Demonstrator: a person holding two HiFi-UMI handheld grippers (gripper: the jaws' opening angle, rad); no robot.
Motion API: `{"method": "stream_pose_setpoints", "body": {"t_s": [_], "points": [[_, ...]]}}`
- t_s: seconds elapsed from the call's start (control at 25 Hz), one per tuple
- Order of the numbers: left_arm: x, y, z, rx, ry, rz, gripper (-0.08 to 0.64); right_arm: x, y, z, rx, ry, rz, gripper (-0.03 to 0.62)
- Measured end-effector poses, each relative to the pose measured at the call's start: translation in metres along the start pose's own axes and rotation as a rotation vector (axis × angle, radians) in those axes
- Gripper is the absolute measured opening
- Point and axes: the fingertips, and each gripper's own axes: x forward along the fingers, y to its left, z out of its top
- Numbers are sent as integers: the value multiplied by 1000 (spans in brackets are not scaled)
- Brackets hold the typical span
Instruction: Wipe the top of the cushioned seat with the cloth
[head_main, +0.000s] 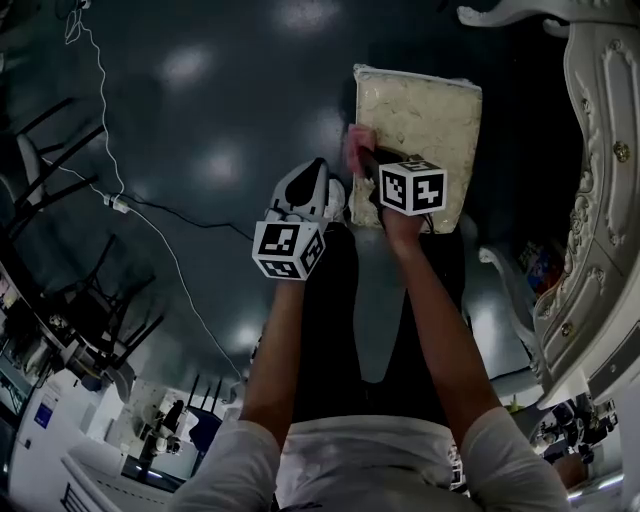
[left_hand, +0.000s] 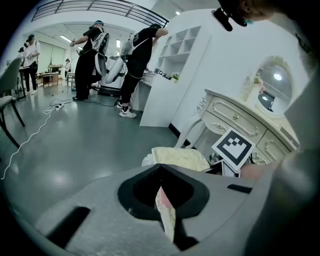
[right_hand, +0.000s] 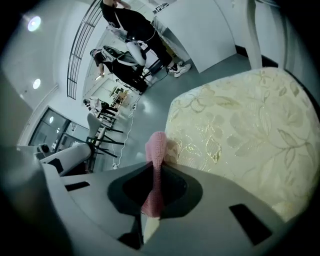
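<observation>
The cushioned seat (head_main: 425, 115) is a cream floral pad, ahead of me in the head view. It fills the right of the right gripper view (right_hand: 245, 125). My right gripper (head_main: 372, 160) is shut on a pink cloth (head_main: 357, 143). The cloth (right_hand: 155, 155) stands up from the closed jaws at the seat's left edge, near its near corner. My left gripper (head_main: 312, 175) hovers over the floor just left of the seat, shut, with nothing held. From the left gripper view (left_hand: 163, 195) the seat (left_hand: 180, 157) lies ahead, with the right gripper's marker cube beside it.
An ornate white dressing table (head_main: 595, 190) runs along the right, close to the seat. A white cable (head_main: 150, 215) crosses the dark glossy floor at the left, near black chair legs (head_main: 50, 190). People (left_hand: 92, 55) stand far back beside a white shelf unit (left_hand: 172, 70).
</observation>
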Motion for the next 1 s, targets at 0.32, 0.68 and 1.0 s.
{"method": "stream_pose_setpoints", "body": {"t_s": [0.32,0.68,1.0], "points": [[29,-34,11,24,2,-46,12,-40,-39,7,35,-53,-16,26],[74,-106,1,49,41,-136,12,-119,-122,12,139,-171,-88,26],[88,-146,-5,81,57,-191,12,-149,-162,3,334,-307,-85,26]]}}
